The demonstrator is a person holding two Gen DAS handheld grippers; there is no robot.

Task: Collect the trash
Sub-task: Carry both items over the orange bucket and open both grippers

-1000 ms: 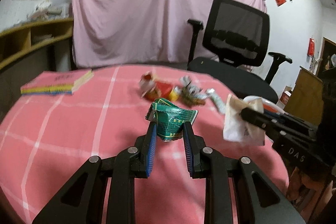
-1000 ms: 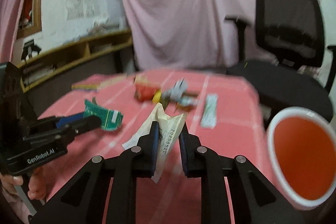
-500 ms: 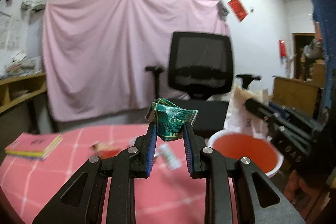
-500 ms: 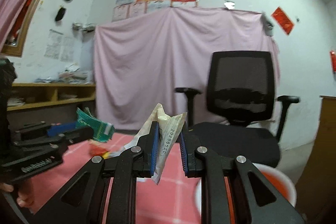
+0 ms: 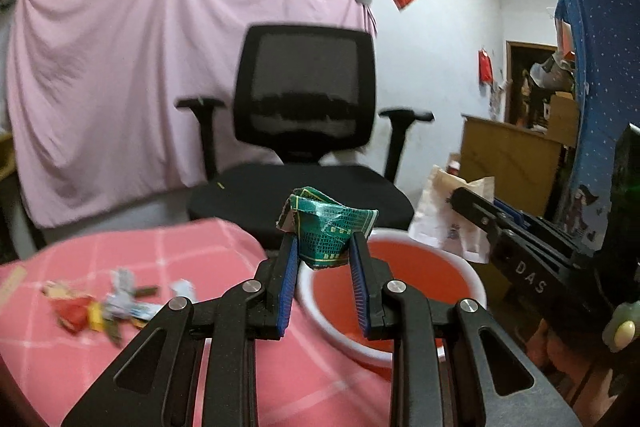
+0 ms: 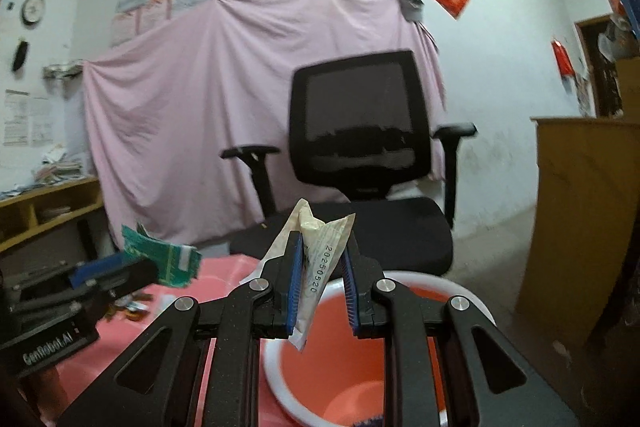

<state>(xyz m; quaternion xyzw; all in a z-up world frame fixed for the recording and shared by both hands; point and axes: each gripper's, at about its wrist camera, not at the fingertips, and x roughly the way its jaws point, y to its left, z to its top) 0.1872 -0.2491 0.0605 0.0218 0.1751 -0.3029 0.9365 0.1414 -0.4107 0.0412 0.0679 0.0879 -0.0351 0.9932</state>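
My left gripper (image 5: pixel 324 247) is shut on a crumpled green wrapper (image 5: pixel 326 223) and holds it over the near rim of a red bin with a white rim (image 5: pixel 404 291). My right gripper (image 6: pixel 320 259) is shut on a white paper wrapper (image 6: pixel 320 259) printed with a date and holds it above the same bin (image 6: pixel 360 359). The right gripper with its white wrapper (image 5: pixel 452 215) shows at the right of the left wrist view. The left gripper with the green wrapper (image 6: pixel 164 259) shows at the left of the right wrist view.
A table with a pink checked cloth (image 5: pixel 140 255) lies to the left, with several loose wrappers (image 5: pixel 104 307) on it. A black office chair (image 5: pixel 304 131) stands behind the bin. A wooden cabinet (image 6: pixel 580 211) is at the right.
Both grippers have swung right from over the table to above the red bin, each still holding its wrapper. The table's trash pile now lies at the left.
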